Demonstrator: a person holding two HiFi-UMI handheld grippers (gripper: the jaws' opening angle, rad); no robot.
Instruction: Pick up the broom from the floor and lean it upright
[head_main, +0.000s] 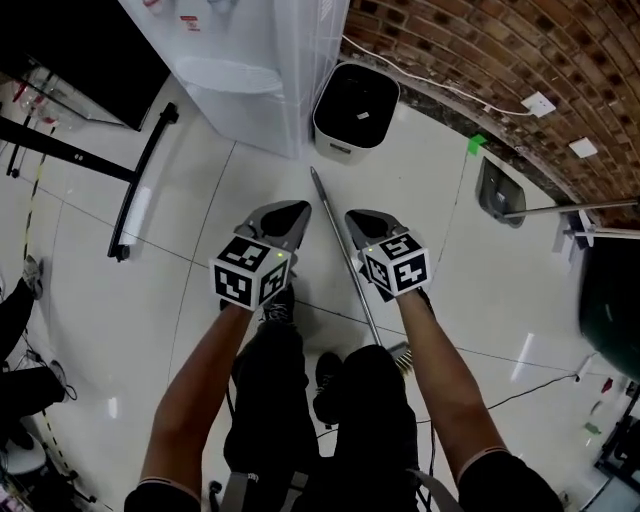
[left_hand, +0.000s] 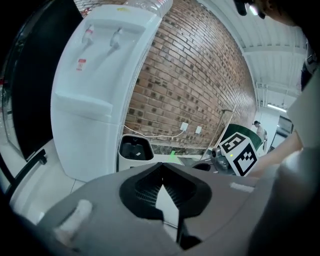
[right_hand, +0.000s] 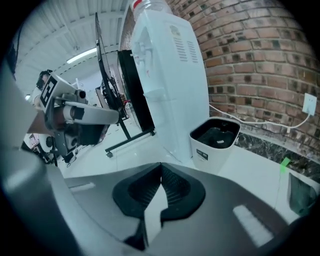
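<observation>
Left to right: one white water dispenser (head_main: 250, 70), one left gripper (head_main: 290, 212) with its jaws pinched together on nothing, the one broom (head_main: 330, 215) lying flat on the floor between the two grippers with its handle pointing at one bin (head_main: 355, 110), and one right gripper (head_main: 362, 216), also closed and empty.

1. The broom's (head_main: 337, 232) brush end lies mostly under the person's knee (head_main: 375, 390); only a few bristles show beside it.
2. The water dispenser (head_main: 250, 85) is cut off by the head view's top edge. In the left gripper view, its bottle (left_hand: 150, 4) is cut off the same way.
3. A shoe (head_main: 31, 275) at the head view's left edge belongs to someone otherwise out of frame.
4. The dark green object (head_main: 610, 300) at the right edge is cut off and can't be identified.
5. The far figure (left_hand: 257, 127) is too small to make out.
</observation>
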